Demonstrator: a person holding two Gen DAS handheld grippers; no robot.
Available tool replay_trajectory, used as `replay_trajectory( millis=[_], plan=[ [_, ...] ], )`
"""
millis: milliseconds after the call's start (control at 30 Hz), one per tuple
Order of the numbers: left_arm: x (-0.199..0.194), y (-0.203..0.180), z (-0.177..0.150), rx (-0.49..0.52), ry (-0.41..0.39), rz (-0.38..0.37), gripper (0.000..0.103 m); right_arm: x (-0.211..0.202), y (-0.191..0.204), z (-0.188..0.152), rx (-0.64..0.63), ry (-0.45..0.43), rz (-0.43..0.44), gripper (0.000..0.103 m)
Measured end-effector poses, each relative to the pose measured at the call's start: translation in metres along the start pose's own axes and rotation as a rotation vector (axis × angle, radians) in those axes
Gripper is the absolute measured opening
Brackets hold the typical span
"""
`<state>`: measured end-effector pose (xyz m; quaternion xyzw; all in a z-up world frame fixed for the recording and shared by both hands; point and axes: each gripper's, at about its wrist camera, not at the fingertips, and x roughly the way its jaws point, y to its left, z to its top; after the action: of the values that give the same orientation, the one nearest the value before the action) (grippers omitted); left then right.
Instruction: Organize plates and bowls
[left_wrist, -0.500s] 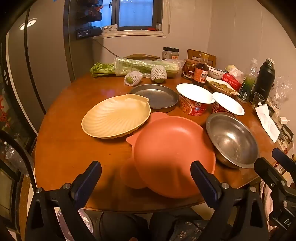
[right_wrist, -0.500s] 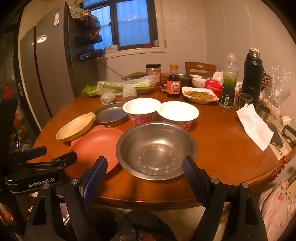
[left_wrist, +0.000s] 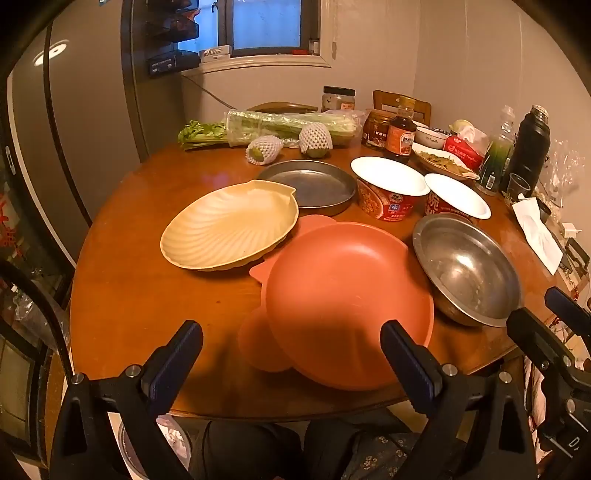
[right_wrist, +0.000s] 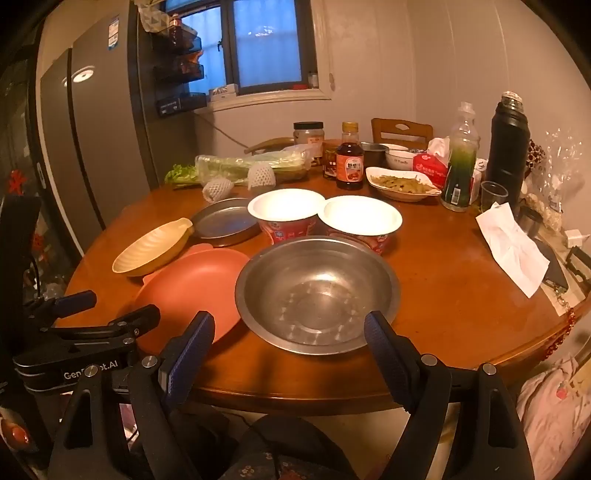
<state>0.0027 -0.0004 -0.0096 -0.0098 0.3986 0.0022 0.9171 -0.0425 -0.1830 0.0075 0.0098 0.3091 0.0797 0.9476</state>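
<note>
Both tongs spread apart, empty, hovering off the near edge of the counter (right_wrist: 461, 295). Left tongs (left_wrist: 291, 354) line up on the orange plate (left_wrist: 347, 295), its near rim lying between the jaws but not touched. Right tongs (right_wrist: 288, 343) face the steel bowl (right_wrist: 317, 291), near rim just ahead of the jaws, no contact. Looks like a pre-grasp setup: 1 dish per tool. Orange plate's far rim sits under the cream shell plate (left_wrist: 229, 225); steel bowl's left rim overlaps the orange plate. Flat metal pan (left_wrist: 308, 184) and 2 noodle cups (right_wrist: 286, 212) sit mid-counter, probably untouched so far. Nothing stacked yet, I'd say.
</note>
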Motion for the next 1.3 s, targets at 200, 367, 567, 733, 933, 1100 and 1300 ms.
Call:
replay_trajectory(
  millis=[200,367,567,733,933,1100,1300],
  plan=[
    [-0.002,-0.004,0.002,0.01,-0.002,0.002,0.097,0.001,-0.004,0.004,0.002,0.013,0.009,0.084],
    [-0.004,-0.007,0.003,0.014,-0.003,-0.003,0.097,0.002,-0.004,0.006,0.004,0.012,0.001,0.084],
    [-0.004,-0.009,0.006,0.017,-0.003,-0.008,0.097,0.0,-0.004,0.006,0.003,0.013,-0.003,0.084],
    [-0.005,-0.011,0.006,0.023,0.0,-0.012,0.097,0.001,-0.007,0.009,0.006,0.017,-0.009,0.084],
    [-0.005,-0.012,0.007,0.021,0.002,-0.019,0.097,0.002,-0.009,0.009,0.005,0.022,-0.016,0.084],
    [-0.006,-0.013,0.008,0.022,0.002,-0.024,0.097,0.003,-0.008,0.01,-0.002,0.021,-0.026,0.084],
    [-0.005,-0.012,0.01,0.02,0.003,-0.025,0.097,0.004,-0.009,0.012,0.0,0.024,-0.03,0.084]
  ],
)
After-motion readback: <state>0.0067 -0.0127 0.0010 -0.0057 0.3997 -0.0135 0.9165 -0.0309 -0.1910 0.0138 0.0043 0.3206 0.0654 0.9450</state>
